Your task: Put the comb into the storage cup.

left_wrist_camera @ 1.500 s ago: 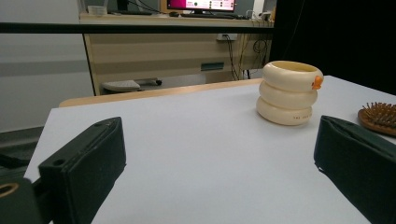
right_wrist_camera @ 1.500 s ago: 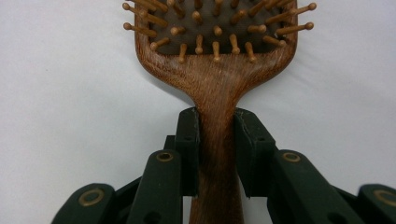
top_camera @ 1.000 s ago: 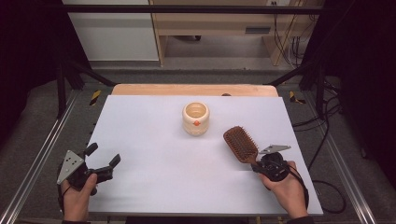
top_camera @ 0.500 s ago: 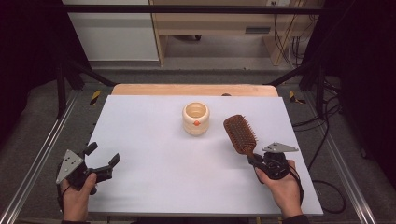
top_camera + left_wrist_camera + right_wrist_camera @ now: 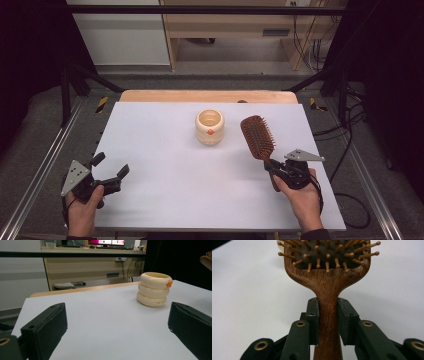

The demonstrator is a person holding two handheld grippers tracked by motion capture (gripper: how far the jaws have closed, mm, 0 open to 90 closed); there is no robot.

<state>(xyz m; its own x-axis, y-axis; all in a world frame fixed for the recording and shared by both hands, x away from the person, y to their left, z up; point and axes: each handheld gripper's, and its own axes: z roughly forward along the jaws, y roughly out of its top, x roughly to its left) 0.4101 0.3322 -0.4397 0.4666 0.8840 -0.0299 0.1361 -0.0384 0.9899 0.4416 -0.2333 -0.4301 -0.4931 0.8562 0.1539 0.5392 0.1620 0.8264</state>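
Our right gripper (image 5: 328, 322) pinches the wooden hairbrush (image 5: 258, 137) by its smooth handle, just right of the ribbed cream cup (image 5: 210, 127). Our left gripper (image 5: 109, 171) sits spread, well left of it.

No text, label, brand or number can be made out. The cream ringed ceramic holder (image 5: 153, 289) bears a short line of tiny dark print low on its bottom ring in the left gripper view, too small to read. The lit monitor screen (image 5: 106, 242) on the far wooden desk (image 5: 92, 262) shows only blurred colour.
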